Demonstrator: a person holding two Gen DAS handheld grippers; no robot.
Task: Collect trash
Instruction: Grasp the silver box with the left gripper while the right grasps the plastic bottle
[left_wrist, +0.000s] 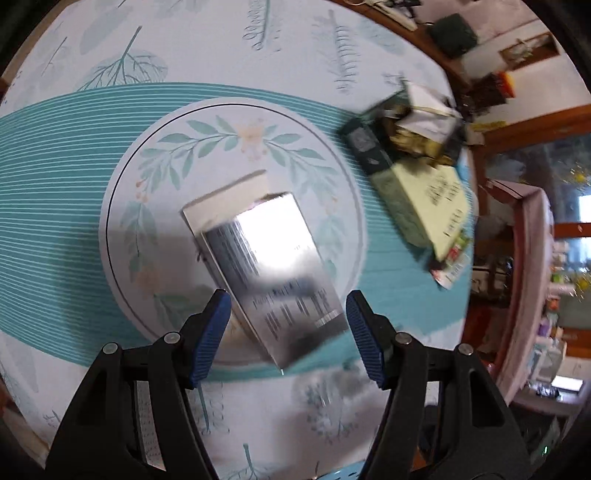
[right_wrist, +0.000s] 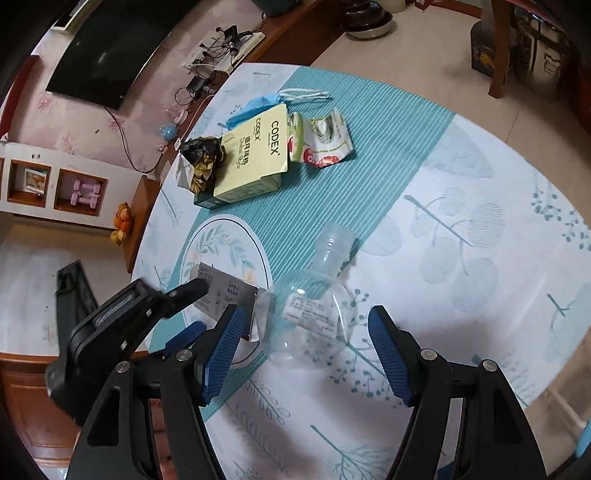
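Two grippers over round table (right_wrist: 480, 155) with leaf-print cloth, both pointing steeply down. Left gripper (left_wrist: 288, 306) spread wide above silver box (left_wrist: 266, 258), blue pads (left_wrist: 212, 332) flanking its near end, not pressing on it. Box lying flat on printed circle (left_wrist: 155, 177) at cloth's centre. Right gripper (right_wrist: 306, 325) likewise wide, astride clear plastic bottle (right_wrist: 314, 306) lying on its side, cap end away from camera; pads apart from bottle, nothing gripped. Silver box just beside bottle, seen from right wrist. More trash farther across table: yellow-green CODEX box (right_wrist: 255, 158), crumpled snack wrapper (right_wrist: 321, 140), blue face mask (right_wrist: 255, 107), dark crumpled wrapper (right_wrist: 203, 158), all clustered near far edge.
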